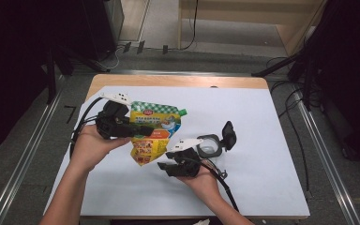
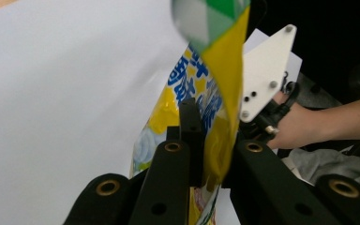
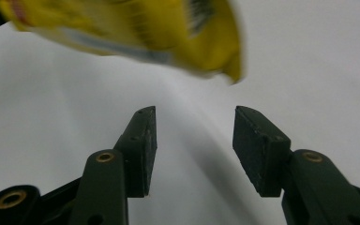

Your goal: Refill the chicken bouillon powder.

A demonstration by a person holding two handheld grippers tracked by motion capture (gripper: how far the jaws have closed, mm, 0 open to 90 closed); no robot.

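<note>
Jaws of the left gripper (image 1: 143, 130) clamp one pouch (image 1: 155, 123) — right gripper (image 1: 165, 165) jaws apart.

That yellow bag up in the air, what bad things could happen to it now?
1. The left gripper pinches the bag only at one side, so it may slip out and drop onto the table.
2. The bag hangs bent and floppy, so the open right gripper below it may miss its bottom corner.
3. A hard pull from both sides could tear it.

High view overhead; tong cameras close, sharing the pouch (image 1: 152, 133).
</note>
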